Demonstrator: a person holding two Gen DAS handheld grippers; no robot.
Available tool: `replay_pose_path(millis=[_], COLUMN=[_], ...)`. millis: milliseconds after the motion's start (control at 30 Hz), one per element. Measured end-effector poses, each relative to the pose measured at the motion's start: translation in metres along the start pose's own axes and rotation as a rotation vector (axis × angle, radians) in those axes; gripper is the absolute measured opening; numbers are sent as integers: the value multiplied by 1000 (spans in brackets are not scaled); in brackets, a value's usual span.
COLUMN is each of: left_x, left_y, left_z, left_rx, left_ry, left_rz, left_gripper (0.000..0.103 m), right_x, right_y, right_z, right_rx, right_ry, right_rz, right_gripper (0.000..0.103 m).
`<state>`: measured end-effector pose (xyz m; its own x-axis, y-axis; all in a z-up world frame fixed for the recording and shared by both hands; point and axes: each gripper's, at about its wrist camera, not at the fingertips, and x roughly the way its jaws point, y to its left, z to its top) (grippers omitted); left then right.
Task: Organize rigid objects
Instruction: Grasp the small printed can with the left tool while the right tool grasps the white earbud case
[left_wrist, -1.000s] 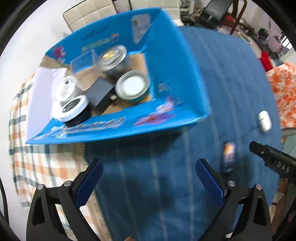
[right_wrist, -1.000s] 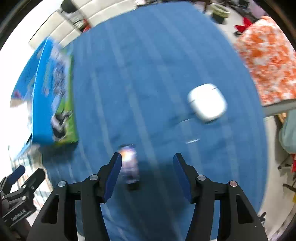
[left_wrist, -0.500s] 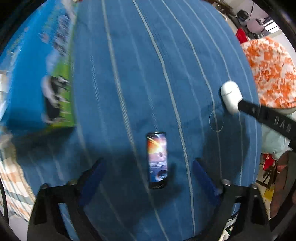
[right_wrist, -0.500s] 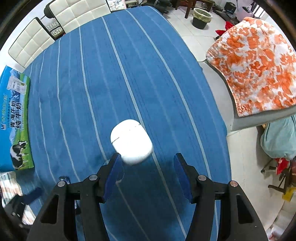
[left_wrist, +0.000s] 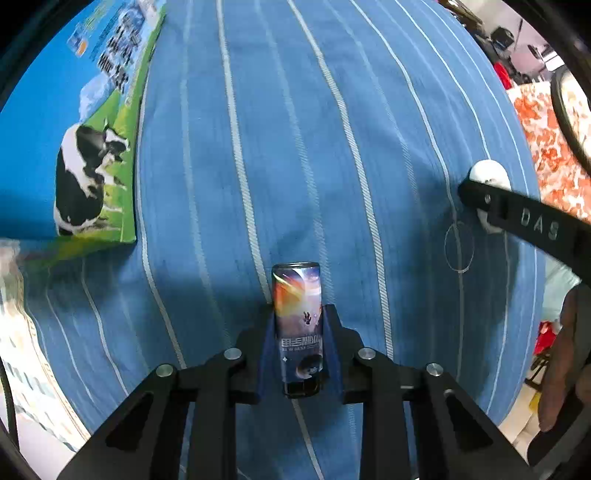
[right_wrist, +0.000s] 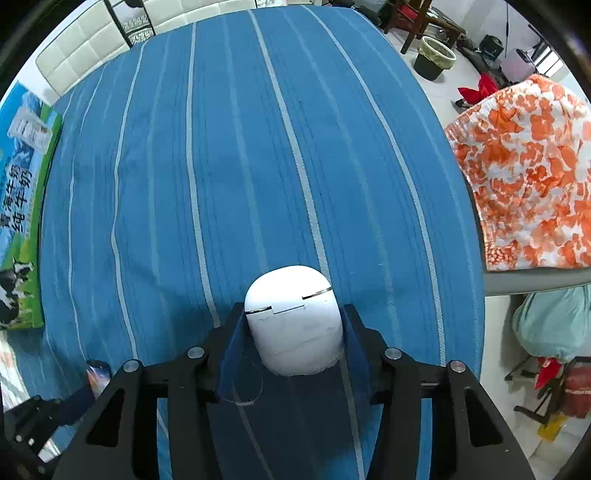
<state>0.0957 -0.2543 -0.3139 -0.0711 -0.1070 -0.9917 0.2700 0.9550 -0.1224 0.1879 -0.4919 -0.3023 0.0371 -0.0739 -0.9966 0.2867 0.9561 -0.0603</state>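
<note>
A slim can with a space picture lies on the blue striped cloth. My left gripper is shut on it, one blue pad on each side. A white earbud case rests on the same cloth, and my right gripper is shut on it. In the left wrist view the case shows at the right, partly behind the right gripper's black finger. The can's end peeks out at the lower left of the right wrist view.
A blue milk carton box with a cow picture stands at the left, also seen as the box in the right wrist view. An orange flowered cloth lies beyond the table's right edge. White chairs stand at the far end.
The left gripper swung from the box to the can and shut on it. The right gripper moved onto the white case and shut on it.
</note>
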Motion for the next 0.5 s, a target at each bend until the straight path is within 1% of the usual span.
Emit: replay_pose_path(millis=[167,233,300,500], left_x=[5,4,-1,-17], left_y=[7,3,-1,3], left_z=[-7,-12,-26,-46], left_rx=[-9,-5,2,7], left_ry=[-22,-39,-60,-117], left_rz=[13,20,26,29], left_gripper=[22,22,22,22], right_x=[-4,-7,-11,-39], right_y=[7,10,11,19], right_z=[-6,-10,-15,-32], right_rx=[-1,-1,3,17], right_ry=[2,3,2,-22], right_rz=[-8,-6,7,67], right_gripper=[50,50,50,50])
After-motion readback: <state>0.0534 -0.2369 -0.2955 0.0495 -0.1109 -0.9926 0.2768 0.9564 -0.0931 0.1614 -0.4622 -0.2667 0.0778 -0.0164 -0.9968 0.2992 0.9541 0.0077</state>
